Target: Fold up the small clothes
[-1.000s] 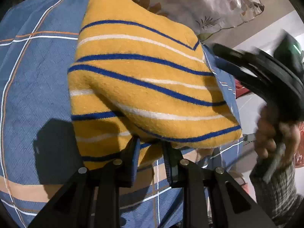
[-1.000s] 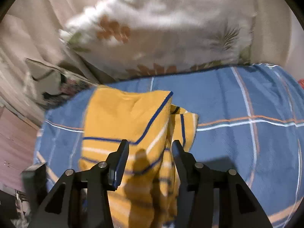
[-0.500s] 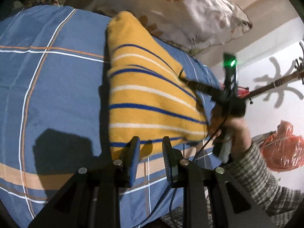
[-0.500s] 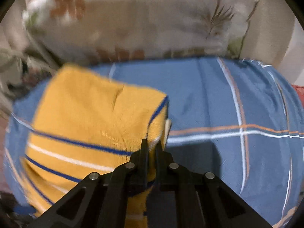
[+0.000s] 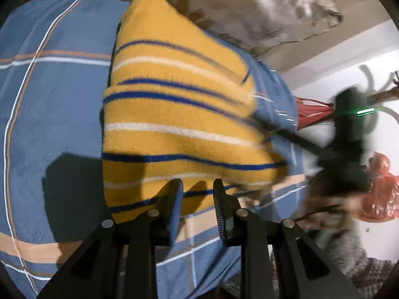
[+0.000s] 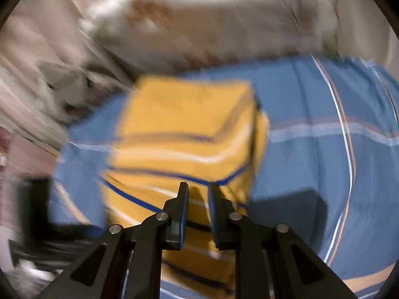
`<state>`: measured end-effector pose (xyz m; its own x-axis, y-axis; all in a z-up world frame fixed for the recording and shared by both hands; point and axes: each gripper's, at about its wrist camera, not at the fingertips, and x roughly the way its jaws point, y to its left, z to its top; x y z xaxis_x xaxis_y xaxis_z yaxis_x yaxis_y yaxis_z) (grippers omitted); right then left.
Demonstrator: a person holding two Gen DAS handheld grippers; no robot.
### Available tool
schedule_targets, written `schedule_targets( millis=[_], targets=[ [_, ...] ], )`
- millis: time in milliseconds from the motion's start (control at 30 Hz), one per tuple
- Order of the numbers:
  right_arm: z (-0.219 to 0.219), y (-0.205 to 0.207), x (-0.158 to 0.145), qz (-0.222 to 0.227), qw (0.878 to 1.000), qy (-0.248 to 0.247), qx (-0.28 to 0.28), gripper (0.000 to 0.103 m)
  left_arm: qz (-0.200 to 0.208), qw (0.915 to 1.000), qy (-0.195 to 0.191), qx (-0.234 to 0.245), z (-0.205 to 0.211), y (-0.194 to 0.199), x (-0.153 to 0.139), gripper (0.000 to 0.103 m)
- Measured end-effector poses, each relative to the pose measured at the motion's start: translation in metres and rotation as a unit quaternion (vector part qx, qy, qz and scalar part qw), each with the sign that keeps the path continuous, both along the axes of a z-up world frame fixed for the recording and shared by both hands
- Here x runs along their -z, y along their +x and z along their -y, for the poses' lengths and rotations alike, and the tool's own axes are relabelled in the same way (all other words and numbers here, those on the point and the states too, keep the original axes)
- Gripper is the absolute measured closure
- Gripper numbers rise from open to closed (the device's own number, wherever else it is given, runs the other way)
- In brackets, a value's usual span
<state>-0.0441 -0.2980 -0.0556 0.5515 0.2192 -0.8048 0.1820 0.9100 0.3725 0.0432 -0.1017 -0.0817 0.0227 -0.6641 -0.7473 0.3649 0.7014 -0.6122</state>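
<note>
The yellow striped garment [image 5: 174, 124] lies folded on the blue plaid bed cover [image 5: 49, 114], filling the middle of the left wrist frame. Its long axis runs from the lower middle up toward the upper middle, where the floral pillow [image 5: 274, 12] sits. Its near short edge is just ahead of the left gripper [image 5: 197, 199], whose jaws stand apart and released, with nothing between them; they look to hover at that edge, not touching it.

In the right wrist frame the same garment [image 6: 184, 134] fills the centre, stacked in layers with a folded edge running down its right side. The right gripper [image 6: 198, 201] sits over its lower part, jaws parted by a narrow gap; blur makes it hard to be sure, but no cloth seems caught in them. In the left wrist frame this gripper shows as a dark smear at middle right [image 5: 349, 134], off the garment's right side.

Judged from this, the left gripper is nearer the short end and the right nearer the long side, so a fold across the long axis would fall to the left.
</note>
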Motion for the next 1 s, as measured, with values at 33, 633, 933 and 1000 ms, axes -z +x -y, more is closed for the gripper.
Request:
schedule_targets(
  millis=[33, 633, 933, 1000],
  targets=[
    [0.004, -0.003, 0.008, -0.003, 1.0, -0.001, 0.013, 0.092, 0.006, 0.9999, -0.012, -0.002, -0.004, 0.001, -0.008, 0.08],
    [0.04, 0.035, 0.039, 0.018, 0.99, 0.129, 0.056, 0.024, -0.031, 0.996, -0.076, -0.037, -0.003, 0.092, 0.037, 0.017],
    [0.005, 0.047, -0.021, 0.075, 0.983, 0.165, 0.023, 0.071, -0.018, 0.992, -0.115, -0.05, -0.028, 0.1, -0.014, 0.048],
    [-0.003, 0.054, -0.032, 0.093, 0.98, 0.173, 0.02, 0.071, -0.005, 0.9928, -0.107, -0.055, -0.037, 0.108, -0.03, 0.048]
  ],
)
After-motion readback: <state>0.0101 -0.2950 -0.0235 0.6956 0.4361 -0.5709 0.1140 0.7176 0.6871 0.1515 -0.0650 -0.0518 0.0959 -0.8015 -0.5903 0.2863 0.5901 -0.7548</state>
